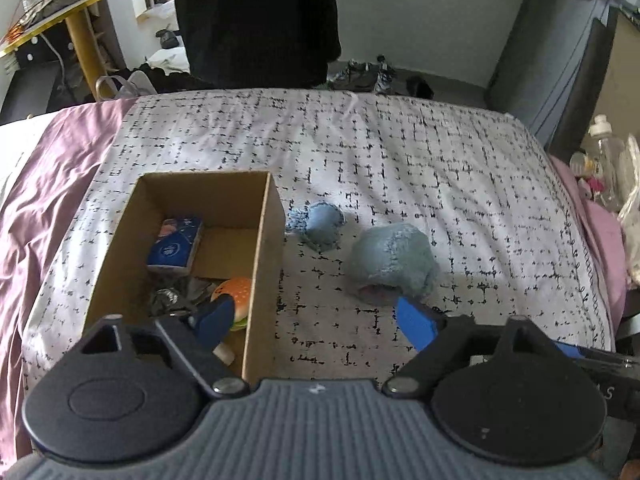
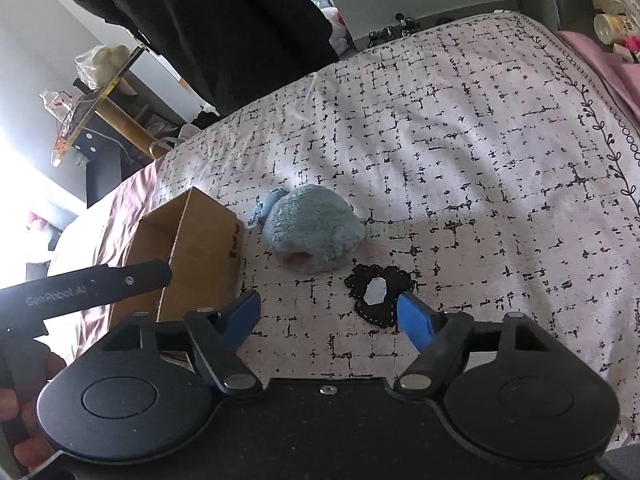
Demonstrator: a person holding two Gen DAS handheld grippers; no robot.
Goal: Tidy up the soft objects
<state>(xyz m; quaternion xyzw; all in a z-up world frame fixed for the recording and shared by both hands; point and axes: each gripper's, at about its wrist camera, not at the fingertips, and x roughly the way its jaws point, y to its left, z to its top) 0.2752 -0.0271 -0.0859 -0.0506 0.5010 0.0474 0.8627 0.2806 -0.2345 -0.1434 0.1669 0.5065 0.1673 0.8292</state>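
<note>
- The blue plush toy [image 1: 390, 266] lies on the bed just right of the cardboard box [image 1: 262, 264]; the box holds a tissue pack [image 1: 176, 245] and a toy burger [image 1: 234, 296].
- My left gripper [image 1: 316, 320] and right gripper [image 2: 328, 314] have their fingers spread wide, holding nothing.
- The plush looks light and squashy; I judge a pinch across its rounded body best.
- A black lace patch [image 2: 380, 294] lies right of the box; "GenRobot.AI" reads on the other gripper's arm.

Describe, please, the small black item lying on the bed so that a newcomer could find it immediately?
Start at the cardboard box on the patterned bedspread, then move right past the fluffy blue plush. Just in front of the plush lies a flat black lace-edged piece, near the right tool. Unlike its puffy blue neighbour, it is thin, dark and carries a pale patch in its middle.
</note>
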